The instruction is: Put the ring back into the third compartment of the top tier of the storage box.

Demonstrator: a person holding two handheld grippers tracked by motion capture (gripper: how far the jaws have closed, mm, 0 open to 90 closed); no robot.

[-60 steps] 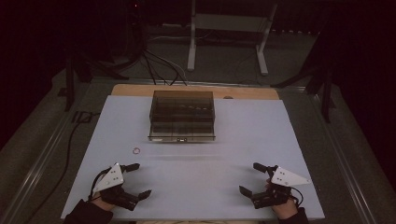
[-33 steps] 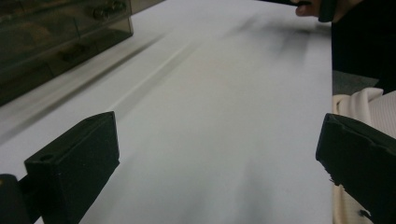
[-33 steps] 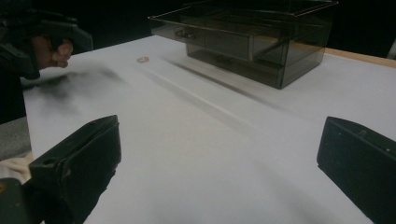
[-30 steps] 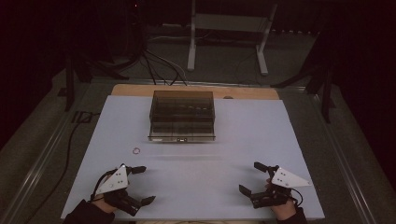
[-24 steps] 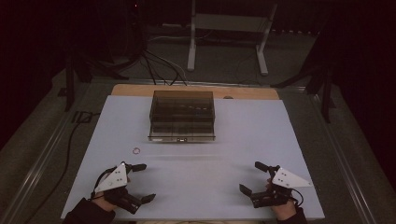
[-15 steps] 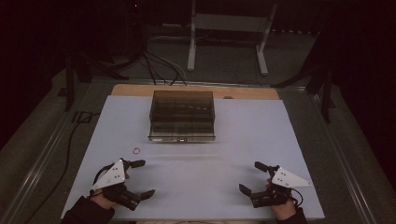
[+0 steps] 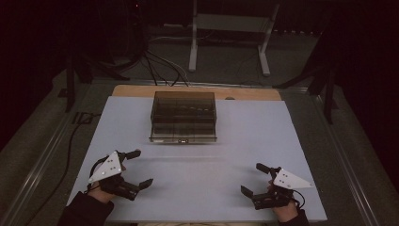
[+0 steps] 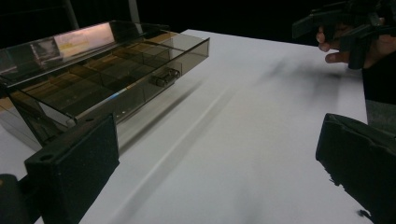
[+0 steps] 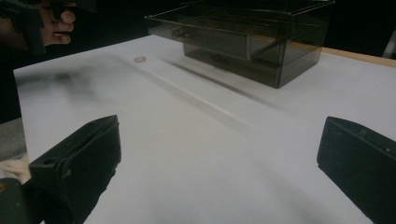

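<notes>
One smoky clear compartment box [image 7: 183, 116] is sitting at twelve o'clock on the white worktop [image 7: 244, 136], well apart from two spread, empty claws: left claw [image 7: 136, 168] waiting at seven o'clock, right claw [image 7: 254, 180] at five. A jaw could be skidding the light box or slipping off its small front latch [image 8: 163, 76].

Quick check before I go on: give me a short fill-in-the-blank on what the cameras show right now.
1. The jaws of the left gripper stand ____.
2. The smoky clear box sits toward the ____ edge of the white table.
3. The right gripper holds ____.
4. A small ring lies on the table, ____ from the box.

Missing words: open; far; nothing; apart
</notes>
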